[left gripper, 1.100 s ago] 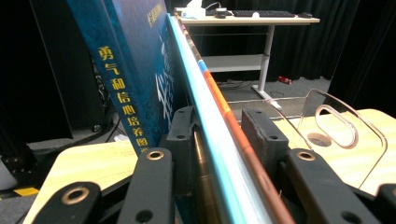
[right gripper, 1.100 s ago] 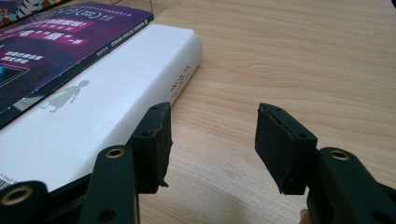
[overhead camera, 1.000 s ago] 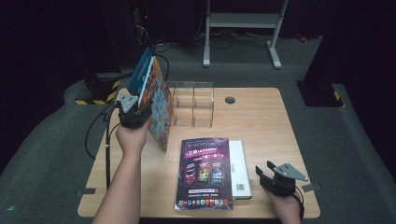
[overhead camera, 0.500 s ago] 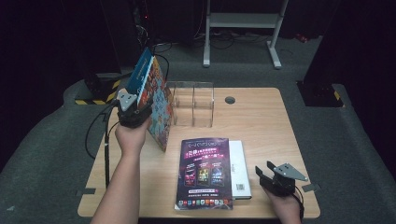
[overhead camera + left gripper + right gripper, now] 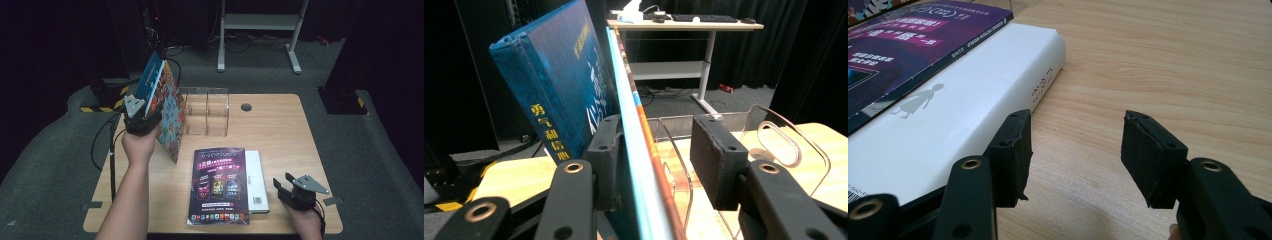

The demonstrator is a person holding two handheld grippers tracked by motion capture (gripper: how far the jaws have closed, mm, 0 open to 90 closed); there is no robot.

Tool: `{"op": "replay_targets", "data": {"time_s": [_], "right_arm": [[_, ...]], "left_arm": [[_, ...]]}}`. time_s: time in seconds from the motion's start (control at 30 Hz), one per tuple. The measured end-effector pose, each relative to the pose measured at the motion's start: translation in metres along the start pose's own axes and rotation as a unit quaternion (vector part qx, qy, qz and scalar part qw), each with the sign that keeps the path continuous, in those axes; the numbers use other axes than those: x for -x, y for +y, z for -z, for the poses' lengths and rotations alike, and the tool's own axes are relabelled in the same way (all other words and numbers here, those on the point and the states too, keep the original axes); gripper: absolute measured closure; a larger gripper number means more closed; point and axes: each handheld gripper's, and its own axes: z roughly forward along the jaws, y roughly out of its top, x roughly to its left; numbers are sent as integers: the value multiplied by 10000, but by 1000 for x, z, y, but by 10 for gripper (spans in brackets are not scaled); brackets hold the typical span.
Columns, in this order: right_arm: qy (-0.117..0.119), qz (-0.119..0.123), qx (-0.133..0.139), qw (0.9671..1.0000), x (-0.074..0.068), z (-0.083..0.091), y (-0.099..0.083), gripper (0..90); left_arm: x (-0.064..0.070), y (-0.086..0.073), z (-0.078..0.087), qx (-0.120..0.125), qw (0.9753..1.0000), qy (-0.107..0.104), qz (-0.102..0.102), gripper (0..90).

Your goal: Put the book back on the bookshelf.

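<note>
Two books are held up together above the wooden counter (image 5: 280, 130) at about ten o'clock: a thick dark blue hardback (image 5: 559, 75) with yellow Chinese characters down its spine, and a thin, colourfully patterned book (image 5: 171, 117) leaning against it. The left claw (image 5: 141, 114) has them in hand, yet in the left gripper view its jaws stand apart: one pad presses the blue cover while the other hangs clear of the thin book's edge. Just beyond, near twelve o'clock, stands a clear acrylic divider rack (image 5: 206, 111). At six o'clock a purple magazine (image 5: 220, 185) with small Chinese print lies flat, overlapping a white book (image 5: 963, 120) marked with a grey girl silhouette. The right claw (image 5: 1075, 155) rests at five o'clock, jaws wide, holding nothing, beside the white book.
</note>
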Motion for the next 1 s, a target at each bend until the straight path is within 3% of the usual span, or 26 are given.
{"op": "replay_targets", "data": {"time_s": [1.0], "right_arm": [[-7,-4,-27,10000,0,-1,-1,461]], "left_arm": [[-1,4,2,137,9999,-45,73,445]]}}
